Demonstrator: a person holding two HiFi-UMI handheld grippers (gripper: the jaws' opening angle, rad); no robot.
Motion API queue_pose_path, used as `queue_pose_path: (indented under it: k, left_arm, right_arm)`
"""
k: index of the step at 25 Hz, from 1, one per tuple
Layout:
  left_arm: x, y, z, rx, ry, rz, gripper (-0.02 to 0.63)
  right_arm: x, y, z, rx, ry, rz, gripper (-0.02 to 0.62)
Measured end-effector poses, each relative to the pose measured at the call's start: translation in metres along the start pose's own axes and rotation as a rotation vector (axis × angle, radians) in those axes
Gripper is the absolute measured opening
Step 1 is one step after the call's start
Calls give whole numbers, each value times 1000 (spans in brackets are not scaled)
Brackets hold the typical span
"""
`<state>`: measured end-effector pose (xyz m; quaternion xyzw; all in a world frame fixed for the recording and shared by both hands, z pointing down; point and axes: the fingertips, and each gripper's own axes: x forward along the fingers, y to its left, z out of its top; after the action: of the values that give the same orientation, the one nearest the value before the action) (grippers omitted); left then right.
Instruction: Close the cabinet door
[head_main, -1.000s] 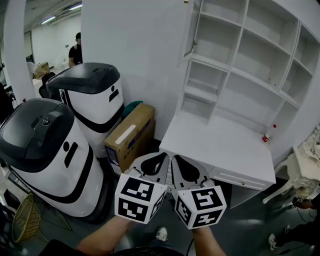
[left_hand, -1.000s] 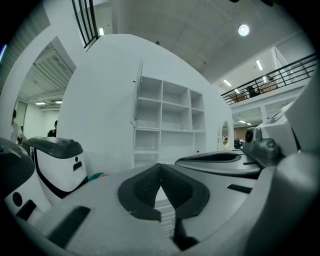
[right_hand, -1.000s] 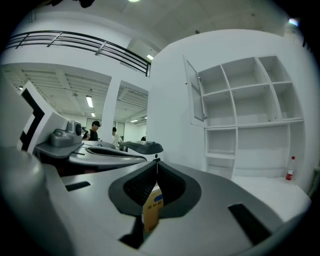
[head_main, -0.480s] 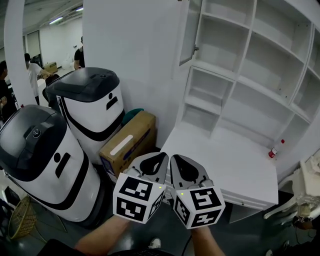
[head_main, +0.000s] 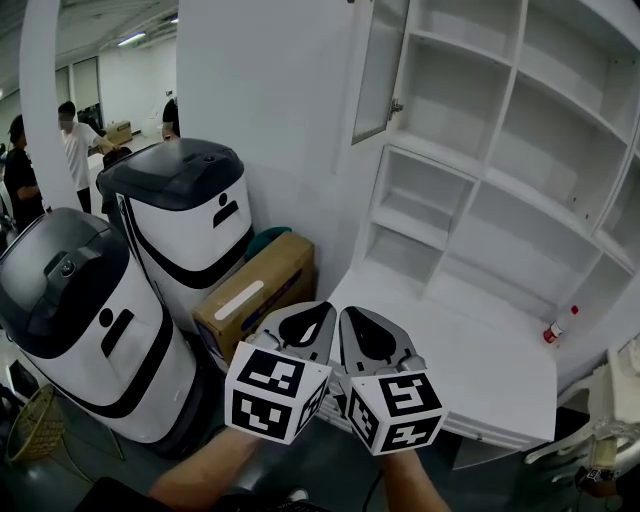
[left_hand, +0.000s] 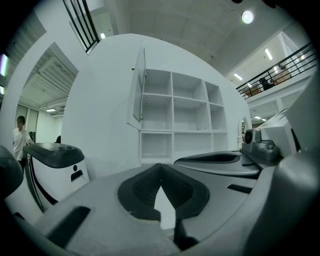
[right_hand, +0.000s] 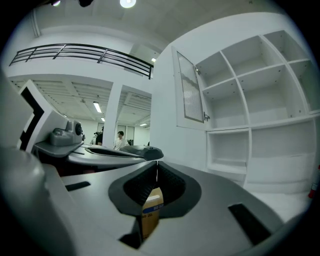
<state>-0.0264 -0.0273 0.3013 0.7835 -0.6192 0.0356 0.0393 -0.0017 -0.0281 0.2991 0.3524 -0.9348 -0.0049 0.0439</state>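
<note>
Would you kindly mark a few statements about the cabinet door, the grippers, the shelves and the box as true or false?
1. The door stands open. True.
2. The left gripper and the right gripper are both shut. True.
3. The left gripper grips the door. False: it holds nothing and is well short of the door.
4. The shelves are packed with books. False: every shelf in view is bare.
5. The box lies on the desk. False: it sits on the floor beside the desk.
</note>
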Motion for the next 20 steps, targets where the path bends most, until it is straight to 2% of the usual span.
queue_pose_path:
  k: [10,20]
  left_arm:
    - [34,14,9,-8,-5,19,12]
    - [70,57,26,-6,-29,4,12]
  right_arm:
    - [26,-21,10,-7,-18,26,20]
    - [80,-33,33,-32,-59,21,21]
